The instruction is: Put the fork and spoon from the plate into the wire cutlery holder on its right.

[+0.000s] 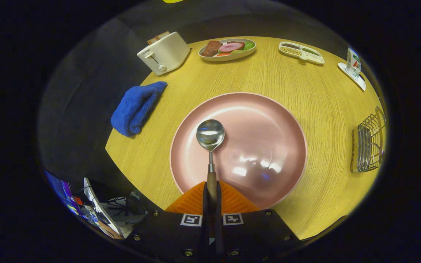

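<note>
Blue cloth (136, 108): bunched, draped over the table's (269, 78) left edge. White toaster (164, 53): at the far left edge, with bread standing in its slot. Spoon (210, 140): held above the pink plate (269, 128), bowl pointing away from the gripper (212, 193), wooden handle running back between the fingers. Jaws: closed together on the spoon's handle, both fingers pressing it from either side. Pink plate: at the table's near edge, directly ahead of the fingers, carrying only glare from the lights. Dish of food (227, 49): at the far edge, beyond the plate. Divided tray (301, 52): at the far edge, just right of the dish, with small items in its compartments. Carton (353, 64): on a white coaster at the far right edge. Wire cutlery holder (369, 144): at the right edge, well apart from the plate; contents cannot be made out.
</note>
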{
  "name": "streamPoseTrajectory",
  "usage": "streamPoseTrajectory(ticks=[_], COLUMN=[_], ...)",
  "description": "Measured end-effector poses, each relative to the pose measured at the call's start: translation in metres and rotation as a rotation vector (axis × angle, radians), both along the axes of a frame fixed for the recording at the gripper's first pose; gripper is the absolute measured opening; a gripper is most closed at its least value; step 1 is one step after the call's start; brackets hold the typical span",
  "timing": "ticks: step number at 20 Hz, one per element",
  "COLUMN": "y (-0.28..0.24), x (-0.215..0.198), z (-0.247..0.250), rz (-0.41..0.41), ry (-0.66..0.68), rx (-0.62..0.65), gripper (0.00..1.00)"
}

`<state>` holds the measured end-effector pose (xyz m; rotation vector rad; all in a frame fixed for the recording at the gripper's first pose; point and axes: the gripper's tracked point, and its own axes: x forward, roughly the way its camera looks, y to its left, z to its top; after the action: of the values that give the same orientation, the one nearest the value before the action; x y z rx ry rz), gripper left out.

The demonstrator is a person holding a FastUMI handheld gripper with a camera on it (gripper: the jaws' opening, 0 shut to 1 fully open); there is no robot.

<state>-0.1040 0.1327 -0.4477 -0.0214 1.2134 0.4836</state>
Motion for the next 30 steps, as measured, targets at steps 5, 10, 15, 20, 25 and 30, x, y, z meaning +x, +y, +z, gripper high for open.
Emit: streamPoseTrajectory(ticks=[5, 10, 15, 20, 25, 30], y=[-0.003, -0.024, -0.064, -0.129, -0.186, -0.214], x=[0.007, 0.024, 0.047, 0.054, 0.041, 0.032], z=[0.017, 0.044, 0.084, 0.113, 0.120, 0.117], rz=[-0.080, -0.171, -0.307, -0.456, -0.588, -0.680], ry=[-0.019, -0.069, -0.154, -0.217, -0.239, -0.216], rx=[0.078, 0.109, 0.144, 0.132, 0.099, 0.071], gripper=[0.07, 0.07, 0.07, 0.06, 0.06, 0.06])
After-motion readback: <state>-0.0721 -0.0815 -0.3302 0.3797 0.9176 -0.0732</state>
